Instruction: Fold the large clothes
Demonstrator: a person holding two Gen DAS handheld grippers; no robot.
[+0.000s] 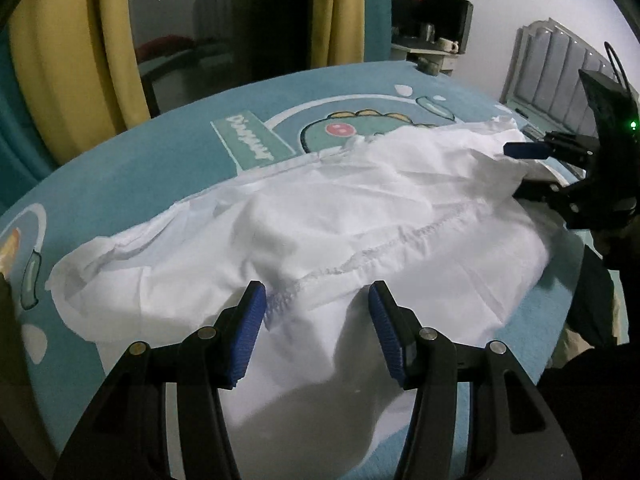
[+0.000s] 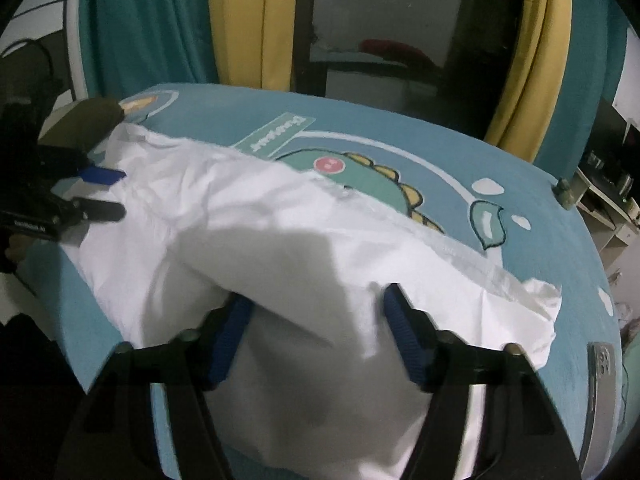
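A crumpled white garment (image 1: 320,216) lies across a blue bed sheet (image 1: 140,184) printed with a green dinosaur. My left gripper (image 1: 316,300) hovers open over the garment's near edge, beside a gathered seam, its blue pads wide apart with cloth beneath them. From the right wrist view the left gripper (image 2: 123,193) is open at the garment's left end. My right gripper (image 2: 316,296) stands with its jaws apart at the other end; a fold of the white garment (image 2: 280,240) lies between them and drapes over the left fingertip. The left wrist view shows the right gripper (image 1: 514,170) astride the cloth's edge.
Yellow and teal curtains (image 1: 72,52) hang behind the bed around a dark glass door. A grey padded headboard (image 1: 560,68) and a shelf with mugs (image 1: 436,36) stand at the far right. A flat grey device (image 2: 604,368) lies on the sheet near the right gripper.
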